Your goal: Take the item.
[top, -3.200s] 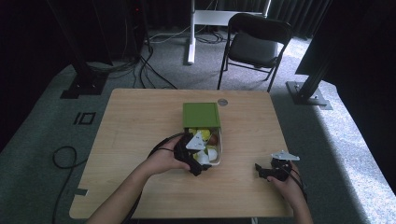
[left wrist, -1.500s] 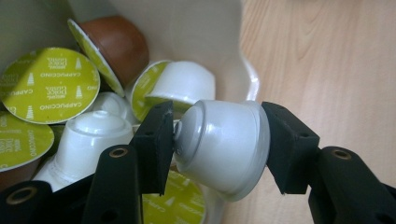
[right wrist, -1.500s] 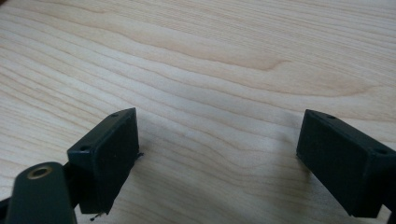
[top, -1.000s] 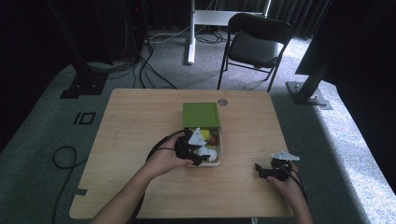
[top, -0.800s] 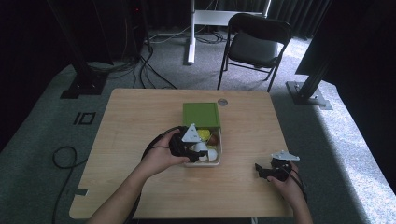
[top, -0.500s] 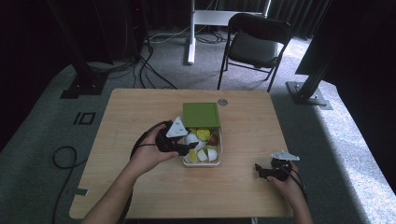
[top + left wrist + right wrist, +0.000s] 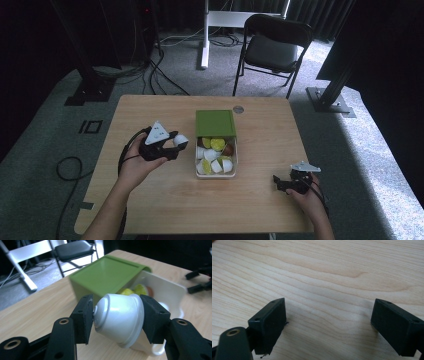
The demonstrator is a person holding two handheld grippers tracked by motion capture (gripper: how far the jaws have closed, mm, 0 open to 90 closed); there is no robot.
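Note:
My left gripper (image 7: 178, 144) (image 7: 117, 317) is shut on a white capsule (image 7: 119, 316) (image 7: 180, 140), held just left of the white box (image 7: 216, 174) (image 7: 172, 290). The box holds several white, yellow-green and brown capsules (image 7: 215, 155). Its green lid (image 7: 215, 123) (image 7: 105, 275) lies over the far end of the box. My right gripper (image 7: 280, 184) (image 7: 328, 327) rests near the table's front right, jaws open over bare wood with nothing between them.
The wooden table (image 7: 150, 205) has bare room on its left side and along the front. A small round grommet (image 7: 238, 109) sits behind the lid. A black folding chair (image 7: 272, 47) and cables (image 7: 165, 55) lie on the floor beyond the far edge.
My left gripper has lifted the white capsule out of the box and carried it leftward, off the box's left side. The right gripper has stayed put.

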